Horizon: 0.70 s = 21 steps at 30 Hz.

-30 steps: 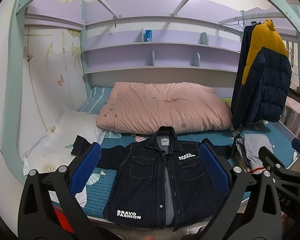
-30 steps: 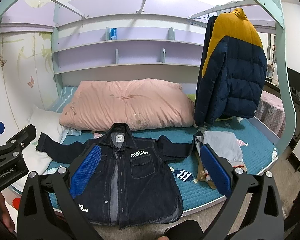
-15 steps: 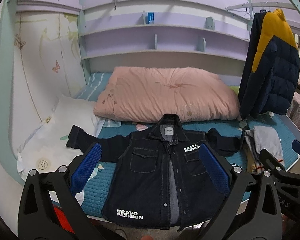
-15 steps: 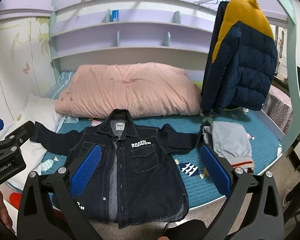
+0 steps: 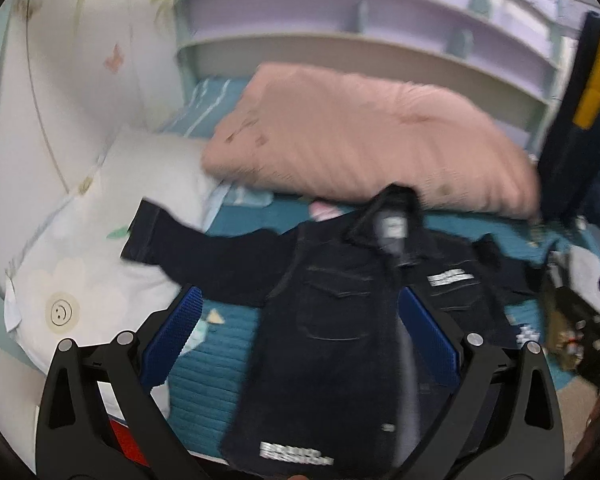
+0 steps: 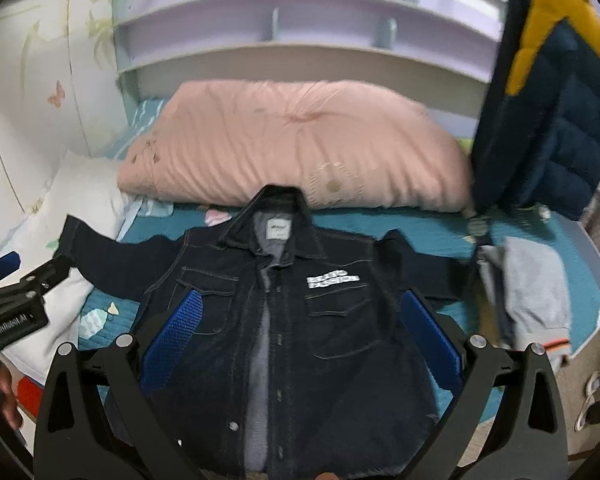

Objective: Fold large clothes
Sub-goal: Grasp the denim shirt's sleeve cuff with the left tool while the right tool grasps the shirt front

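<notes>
Your left gripper [image 5: 298, 332] and right gripper [image 6: 300, 328] both gape empty above the denim jacket [image 6: 296, 320]; pink duvet [image 6: 300, 140] at 12 o'clock

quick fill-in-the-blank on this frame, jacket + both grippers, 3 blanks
1. The dark denim jacket lies spread on the teal quilted bed cover with its front facing ____.
2. Both the left gripper and the right gripper have their jaws ____.
3. The puffy pink duvet lies beyond the jacket's ____.

Missing words: up; open; collar
</notes>
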Tool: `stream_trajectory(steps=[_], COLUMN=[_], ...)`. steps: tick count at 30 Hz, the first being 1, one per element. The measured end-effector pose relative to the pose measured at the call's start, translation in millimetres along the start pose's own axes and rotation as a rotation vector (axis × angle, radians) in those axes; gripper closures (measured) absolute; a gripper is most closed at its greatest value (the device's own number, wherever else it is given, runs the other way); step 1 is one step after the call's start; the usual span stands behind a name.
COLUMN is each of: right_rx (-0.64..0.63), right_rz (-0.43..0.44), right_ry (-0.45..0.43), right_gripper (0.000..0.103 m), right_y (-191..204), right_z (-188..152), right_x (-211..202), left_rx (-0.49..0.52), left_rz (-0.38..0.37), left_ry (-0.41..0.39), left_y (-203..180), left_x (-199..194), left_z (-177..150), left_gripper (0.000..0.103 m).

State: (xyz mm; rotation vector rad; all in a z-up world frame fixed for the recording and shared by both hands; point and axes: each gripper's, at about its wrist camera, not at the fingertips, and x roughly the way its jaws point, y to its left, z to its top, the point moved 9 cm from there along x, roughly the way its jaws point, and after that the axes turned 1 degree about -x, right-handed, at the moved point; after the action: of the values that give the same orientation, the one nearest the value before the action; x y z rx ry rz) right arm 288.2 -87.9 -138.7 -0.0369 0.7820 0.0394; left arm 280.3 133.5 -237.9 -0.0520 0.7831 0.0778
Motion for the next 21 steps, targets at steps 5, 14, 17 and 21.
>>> stream_trajectory(steps=[5, 14, 17, 21], right_rx=[-0.049, -0.113, -0.122, -0.090], right_rz=[0.053, 0.174, 0.212, 0.323], right_ry=[0.069, 0.163, 0.208, 0.321], right_gripper=[0.008, 0.024, 0.049, 0.086], right_y=[39.6, 114.3, 132.7, 158.0], right_z=[-5.7, -16.6, -21.5, -36.5], right_x=[66.9, 166.4, 197.9, 238.3], left_rx=[-0.061, -0.328, -0.366, -0.499], left_rz=[0.099, 0.088, 0.102, 0.097], left_ry=[0.064, 0.144, 0.179, 0.232], left_y=[89.3, 218.1, 242.2, 275.7], left_x=[68.4, 159.7, 192.7, 230.0], left_z=[-9.0, -14.4, -15.4, -19.6], left_gripper=[0.005, 0.005, 0.005, 0.005])
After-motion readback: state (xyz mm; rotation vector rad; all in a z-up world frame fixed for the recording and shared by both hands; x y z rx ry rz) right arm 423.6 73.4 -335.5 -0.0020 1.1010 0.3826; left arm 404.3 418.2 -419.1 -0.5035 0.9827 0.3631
